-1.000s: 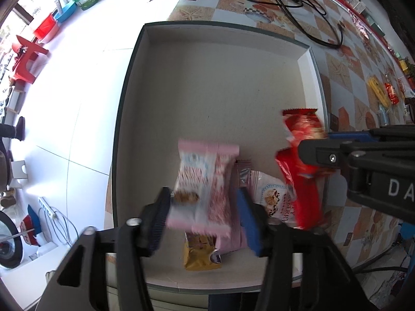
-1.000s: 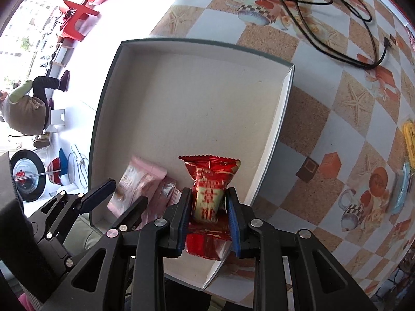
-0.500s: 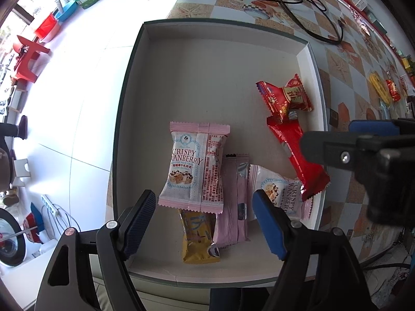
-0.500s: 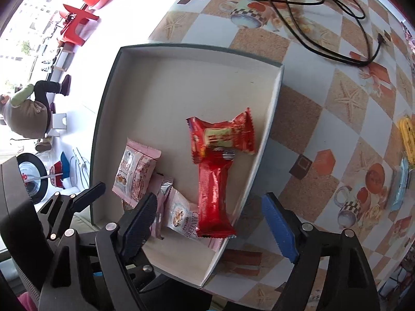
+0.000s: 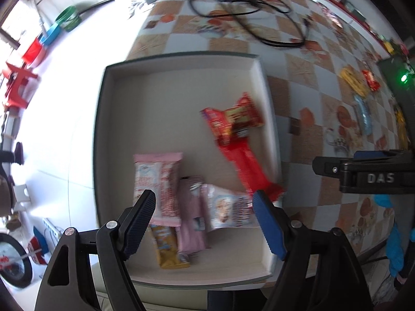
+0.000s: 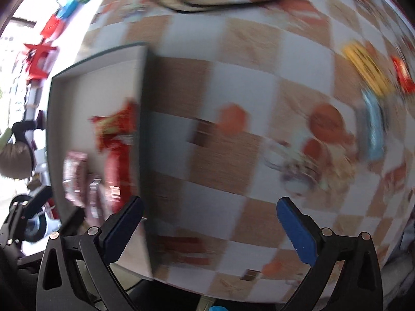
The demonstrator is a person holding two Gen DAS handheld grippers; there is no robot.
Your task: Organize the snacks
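Observation:
A shallow white box [image 5: 179,62] sits on the checkered table. Inside lie a pink-and-white cranberry packet [image 5: 158,181], a pink wrapper [image 5: 192,220], a white biscuit packet [image 5: 228,207], a yellow bar [image 5: 168,246] and two red packets [image 5: 233,121]. My left gripper [image 5: 203,220] is open and empty, held above the box's near side. My right gripper [image 6: 208,223] is open and empty, over the table just right of the box [image 6: 141,77]; it shows in the left wrist view [image 5: 363,173]. More snacks lie at the far right: a yellow one [image 6: 365,67], a blue one [image 6: 373,129], a red one [image 6: 402,75].
Black cables [image 5: 254,5] and a power adapter lie on the table beyond the box. The table's left edge drops to a white floor with red stools [image 5: 15,85]. The right wrist view is heavily motion-blurred.
Both grippers opened and dropped their packets into the box, the pink one left and the red one right. Since then both pulled back, and the right gripper swung right over the table.

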